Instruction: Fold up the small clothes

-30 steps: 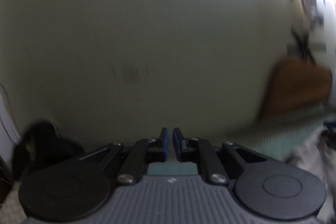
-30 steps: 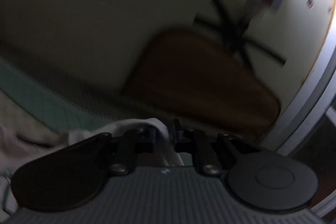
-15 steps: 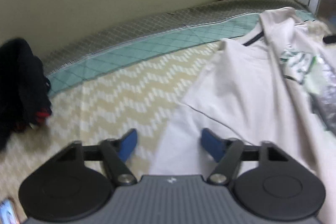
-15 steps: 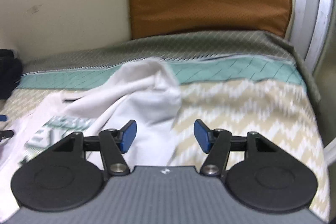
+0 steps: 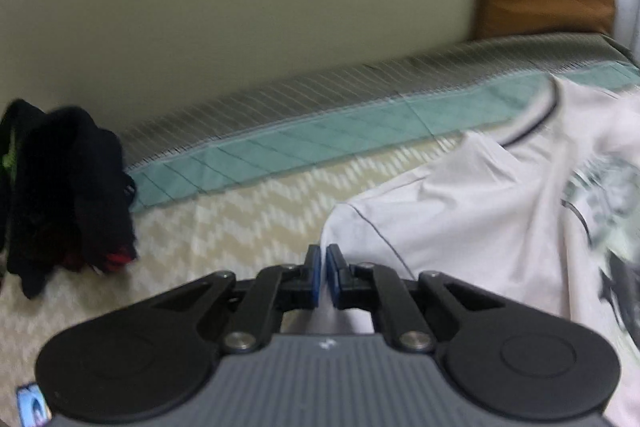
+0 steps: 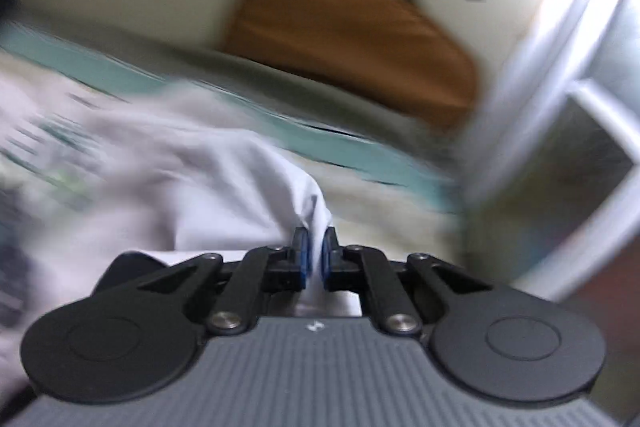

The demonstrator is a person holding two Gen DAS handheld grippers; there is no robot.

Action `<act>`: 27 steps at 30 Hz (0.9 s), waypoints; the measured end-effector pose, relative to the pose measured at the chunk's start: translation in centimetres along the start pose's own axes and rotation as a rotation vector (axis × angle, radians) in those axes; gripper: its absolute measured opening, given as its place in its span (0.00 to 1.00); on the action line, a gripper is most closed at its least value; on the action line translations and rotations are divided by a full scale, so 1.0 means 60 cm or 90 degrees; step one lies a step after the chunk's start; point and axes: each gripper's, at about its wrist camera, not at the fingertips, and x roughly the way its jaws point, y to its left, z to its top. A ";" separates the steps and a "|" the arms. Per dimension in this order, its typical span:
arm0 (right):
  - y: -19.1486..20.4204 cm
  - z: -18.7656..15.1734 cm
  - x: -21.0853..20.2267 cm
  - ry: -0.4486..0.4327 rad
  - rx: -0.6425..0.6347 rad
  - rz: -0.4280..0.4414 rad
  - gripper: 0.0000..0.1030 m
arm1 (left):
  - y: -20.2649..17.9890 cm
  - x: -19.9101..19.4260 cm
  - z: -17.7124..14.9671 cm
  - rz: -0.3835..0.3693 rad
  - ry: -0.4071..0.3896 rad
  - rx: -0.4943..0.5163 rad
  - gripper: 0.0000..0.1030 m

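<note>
A pale pink T-shirt (image 5: 472, 203) with a dark printed graphic lies spread on the bed, right of centre in the left wrist view. My left gripper (image 5: 323, 259) is shut on the shirt's near left edge. In the blurred right wrist view the same shirt (image 6: 192, 187) bunches up toward my right gripper (image 6: 315, 247), which is shut on a fold of its cloth.
The bed cover (image 5: 224, 227) has a cream zigzag pattern and a teal band (image 5: 304, 143) along the wall. A pile of black clothes (image 5: 60, 195) lies at the left. An orange cushion (image 6: 352, 39) leans on the wall. A metal window frame (image 6: 560, 115) stands at the right.
Both grippers were open half a second ago over the shirt. Both have now shut on its cloth, and the right view has tilted and blurred with motion.
</note>
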 end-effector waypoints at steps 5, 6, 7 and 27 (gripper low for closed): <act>-0.028 0.017 0.034 0.020 0.064 0.033 0.33 | 0.012 0.032 0.026 0.007 0.043 -0.020 0.05; -0.026 0.036 0.027 -0.014 0.085 0.068 0.37 | 0.010 0.031 0.025 0.010 0.042 -0.012 0.05; -0.022 0.051 0.023 -0.040 0.101 0.098 0.39 | 0.008 0.029 0.023 0.012 0.040 -0.004 0.05; 0.080 0.285 0.173 -0.148 0.157 0.144 0.07 | -0.013 0.068 0.141 0.044 0.002 -0.029 0.03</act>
